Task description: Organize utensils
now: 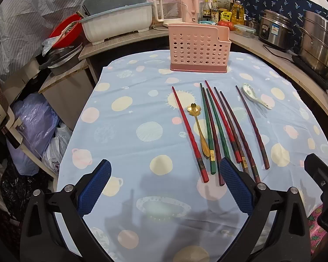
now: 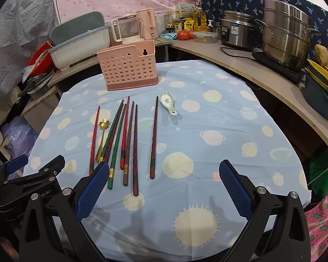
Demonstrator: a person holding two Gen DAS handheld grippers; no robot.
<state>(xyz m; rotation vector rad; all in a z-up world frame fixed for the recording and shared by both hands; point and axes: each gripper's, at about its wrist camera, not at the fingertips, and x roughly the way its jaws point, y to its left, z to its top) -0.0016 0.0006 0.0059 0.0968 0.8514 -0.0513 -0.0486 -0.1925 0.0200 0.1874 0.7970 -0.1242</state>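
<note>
Chopsticks point(image 2: 124, 139) lie apparently just beyond open right tongs point(image 2: 161, 174).

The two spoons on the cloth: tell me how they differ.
The gold spoon is slim, long-handled, with a flower-shaped bowl; the white ceramic spoon is short, broad and patterned. The gold spoon lies among the chopsticks; the ceramic spoon lies apart, beyond the outermost one. Both rest flat on the tablecloth, bowls toward the pink holder.

Bare tablecloth point(image 2: 207, 144) right of chopsticks point(image 2: 133, 144); pink holder point(image 2: 129, 69) blocks behind.
</note>
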